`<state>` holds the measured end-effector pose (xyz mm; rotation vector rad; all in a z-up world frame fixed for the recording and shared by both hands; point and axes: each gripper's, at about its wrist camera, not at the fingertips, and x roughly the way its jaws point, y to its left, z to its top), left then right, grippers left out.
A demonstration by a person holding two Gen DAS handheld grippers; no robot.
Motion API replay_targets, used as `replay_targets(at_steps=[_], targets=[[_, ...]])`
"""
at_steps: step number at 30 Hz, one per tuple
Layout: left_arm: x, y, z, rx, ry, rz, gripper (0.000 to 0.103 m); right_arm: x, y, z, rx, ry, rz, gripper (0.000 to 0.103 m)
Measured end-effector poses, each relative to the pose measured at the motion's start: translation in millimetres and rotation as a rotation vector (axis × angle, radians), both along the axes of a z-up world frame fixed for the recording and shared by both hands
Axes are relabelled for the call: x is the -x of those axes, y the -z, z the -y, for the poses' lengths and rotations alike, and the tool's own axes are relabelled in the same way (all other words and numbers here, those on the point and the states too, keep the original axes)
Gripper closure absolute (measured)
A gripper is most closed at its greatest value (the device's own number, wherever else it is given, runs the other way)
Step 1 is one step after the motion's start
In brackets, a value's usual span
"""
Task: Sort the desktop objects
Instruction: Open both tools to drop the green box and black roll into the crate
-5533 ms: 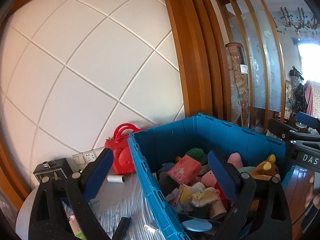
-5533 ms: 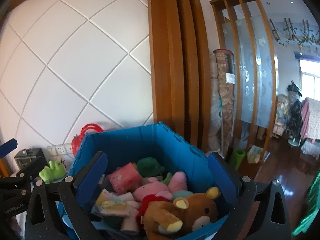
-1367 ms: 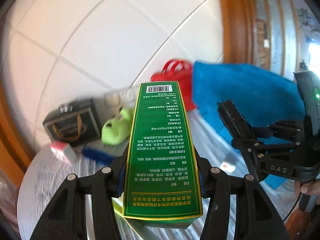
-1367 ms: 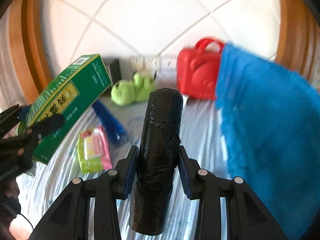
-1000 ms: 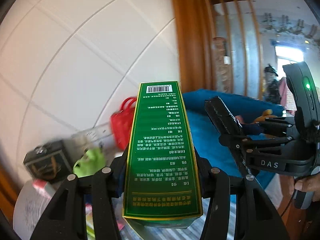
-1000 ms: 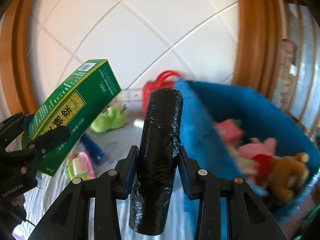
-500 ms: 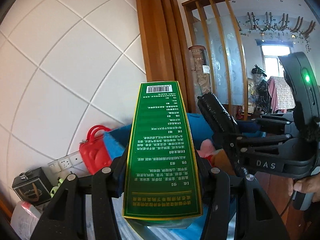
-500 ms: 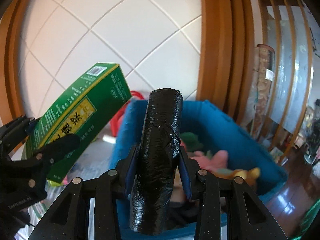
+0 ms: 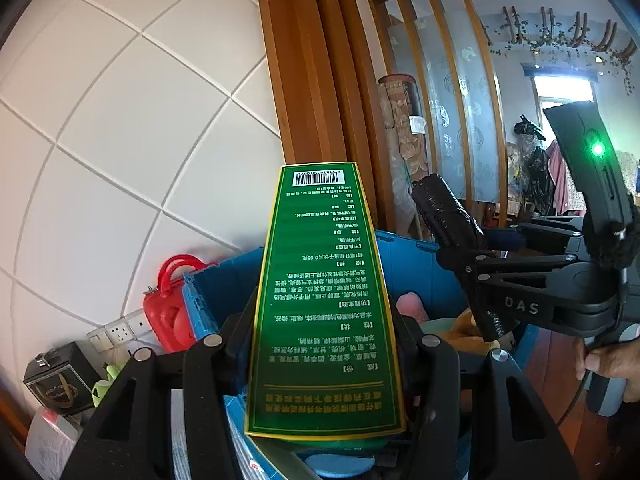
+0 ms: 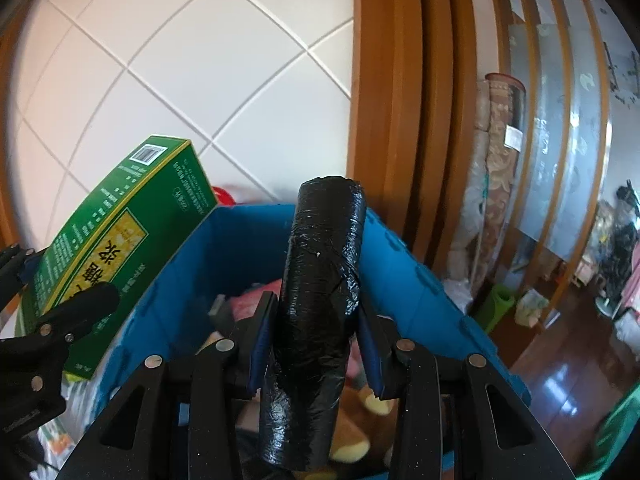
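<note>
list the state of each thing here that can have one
left claw: shut on green box
green box: closed, held above the bin
right claw: shut on black roll
black roll: wound up, held above the bin
blue bin: open, holding soft toys

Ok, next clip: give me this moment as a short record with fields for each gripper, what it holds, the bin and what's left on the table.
left gripper: shut on green carton, held lengthwise, barcode end away from the camera
right gripper: shut on black bag roll, pointing forward past the fingertips
blue storage crate: open, plush toys inside, among them a brown bear
position: both held items are over or just in front of the crate
left on the table: red toy case, black gift box, green plush
release: not yet done
</note>
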<state>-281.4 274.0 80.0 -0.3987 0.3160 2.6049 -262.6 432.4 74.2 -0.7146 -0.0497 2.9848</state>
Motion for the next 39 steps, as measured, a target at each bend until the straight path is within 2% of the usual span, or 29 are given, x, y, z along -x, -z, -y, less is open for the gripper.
replay_targets(at_steps=[16, 24, 25, 27, 28, 29, 30, 39], targets=[[22, 4, -17, 0.03, -0.031, 0.018, 0.051, 31, 5, -18, 0.0, -0.005, 0.004, 0.065], [34, 7, -21, 0.034, -0.054, 0.067, 0.05, 41, 5, -22, 0.003, -0.015, 0.012, 0.065], [38, 6, -22, 0.031, -0.064, 0.076, 0.05, 43, 2, -23, 0.003, -0.015, 0.013, 0.063], [42, 5, -23, 0.026, -0.087, 0.076, 0.044, 49, -2, -23, -0.003, -0.016, 0.021, 0.043], [43, 4, -22, 0.025, -0.105, 0.072, 0.033, 50, -3, -23, -0.009, -0.012, 0.016, 0.032], [43, 3, -21, 0.022, -0.125, 0.064, 0.021, 50, -6, -23, -0.015, -0.008, 0.007, 0.031], [42, 1, -20, 0.013, -0.145, 0.049, 0.019, 49, -7, -24, -0.013, -0.008, 0.001, 0.031], [40, 3, -14, -0.009, -0.171, 0.055, 0.016, 31, -14, -31, -0.003, 0.044, -0.06, 0.026]])
